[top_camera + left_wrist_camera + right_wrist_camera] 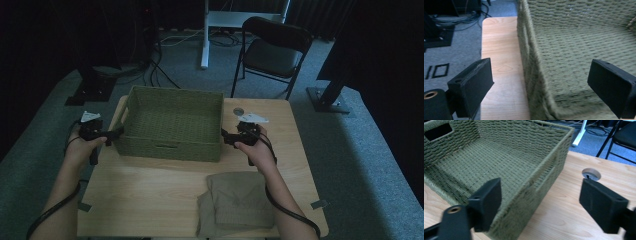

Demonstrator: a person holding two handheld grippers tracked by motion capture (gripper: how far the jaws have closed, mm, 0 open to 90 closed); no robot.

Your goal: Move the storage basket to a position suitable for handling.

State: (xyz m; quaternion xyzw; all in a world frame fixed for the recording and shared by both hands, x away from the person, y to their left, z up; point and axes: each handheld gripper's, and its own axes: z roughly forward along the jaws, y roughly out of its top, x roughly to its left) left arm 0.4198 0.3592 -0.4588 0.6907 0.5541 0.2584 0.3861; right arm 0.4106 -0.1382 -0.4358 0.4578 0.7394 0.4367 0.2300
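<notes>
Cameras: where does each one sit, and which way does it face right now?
High view: above the person's side, looking forward and down on the table; forearms, both hands show.
Left gripper view: on the left gripper, facing the basket wall; black fingers straddle it.
Right gripper view: on the right gripper, straddling the opposite wall.
All share the basket.

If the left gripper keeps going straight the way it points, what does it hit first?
Most likely the basket: its side wall stands between the left gripper's open jaws, untouched. Going on, the wall would slide deeper between them; depth is hard to judge.
</notes>
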